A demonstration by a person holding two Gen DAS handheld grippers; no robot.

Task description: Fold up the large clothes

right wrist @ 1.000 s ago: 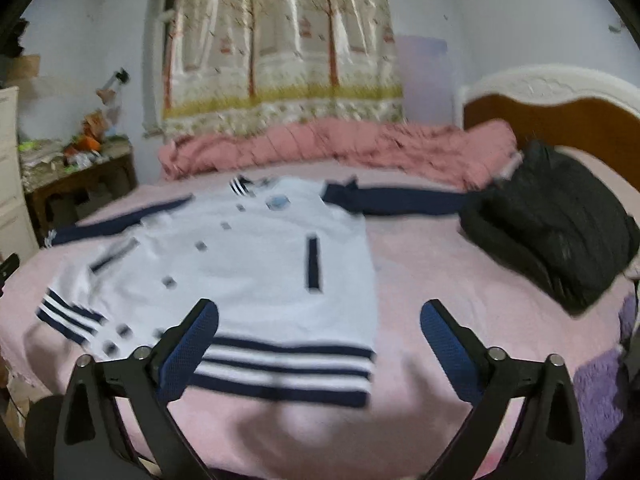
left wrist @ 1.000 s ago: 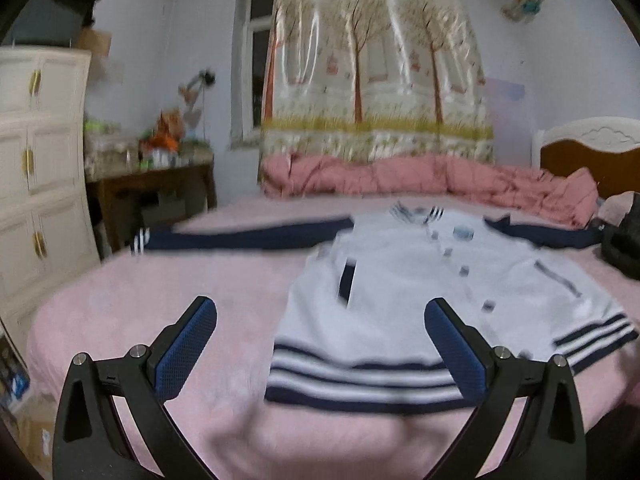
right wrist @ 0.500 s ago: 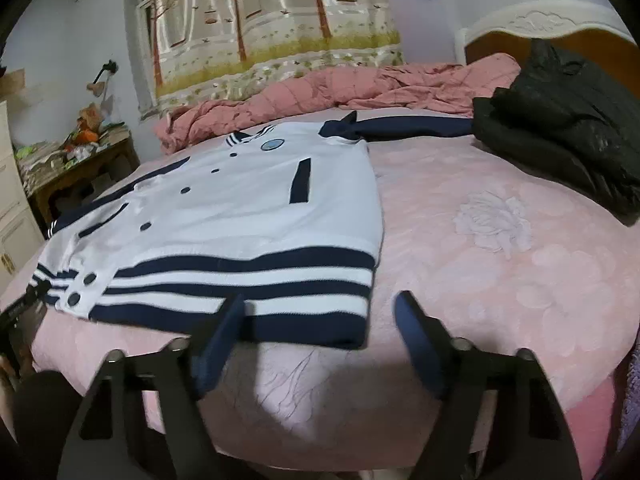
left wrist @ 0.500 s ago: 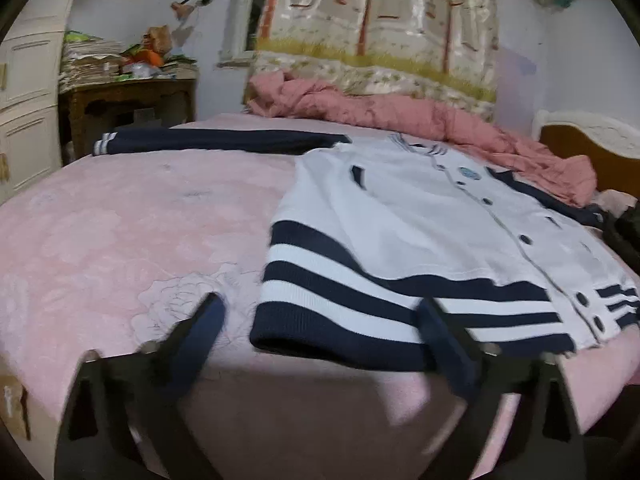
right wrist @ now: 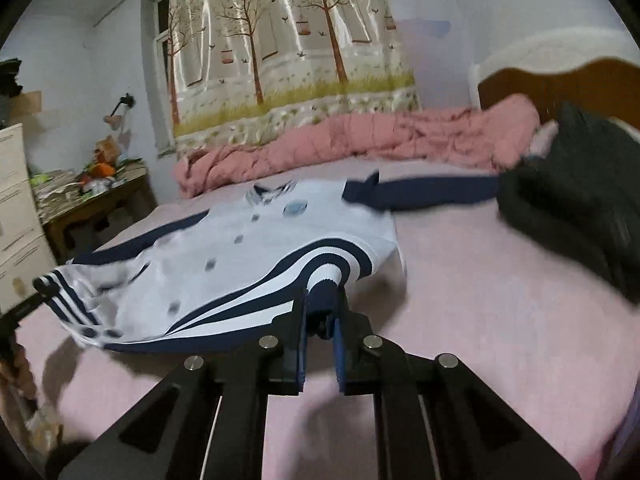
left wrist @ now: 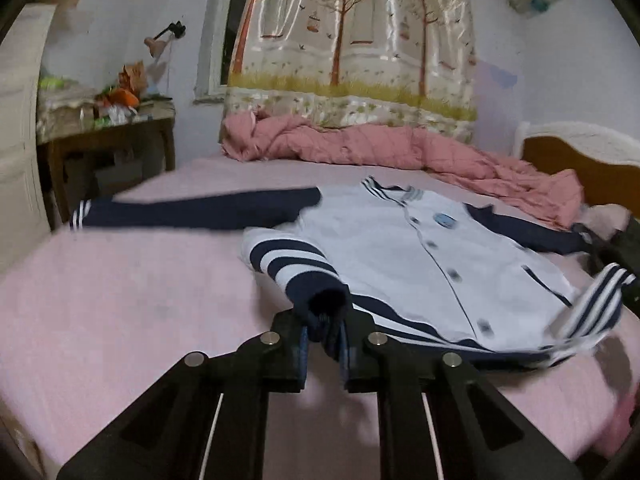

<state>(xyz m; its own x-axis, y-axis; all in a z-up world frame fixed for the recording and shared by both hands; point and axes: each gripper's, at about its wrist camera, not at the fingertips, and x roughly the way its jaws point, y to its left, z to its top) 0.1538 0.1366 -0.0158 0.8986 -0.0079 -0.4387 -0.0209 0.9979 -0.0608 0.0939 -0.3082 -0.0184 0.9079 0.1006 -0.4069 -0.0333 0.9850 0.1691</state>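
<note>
Jacket [left wrist: 400,248], white with navy sleeves and a striped hem, lay spread on the pink bed [left wrist: 120,300], collar toward the rumpled pink quilt [left wrist: 360,148]. The left gripper [left wrist: 323,344] had just closed its fingers on one hem corner, raised clear of the sheet. The right gripper [right wrist: 320,332] had likewise just closed on the opposite hem corner, also lifted. Between both corners the hem sagged. Open sheet extended along the jacket's left side and before the hem. A dark garment [right wrist: 580,216] lay near the right sleeve end.
</note>
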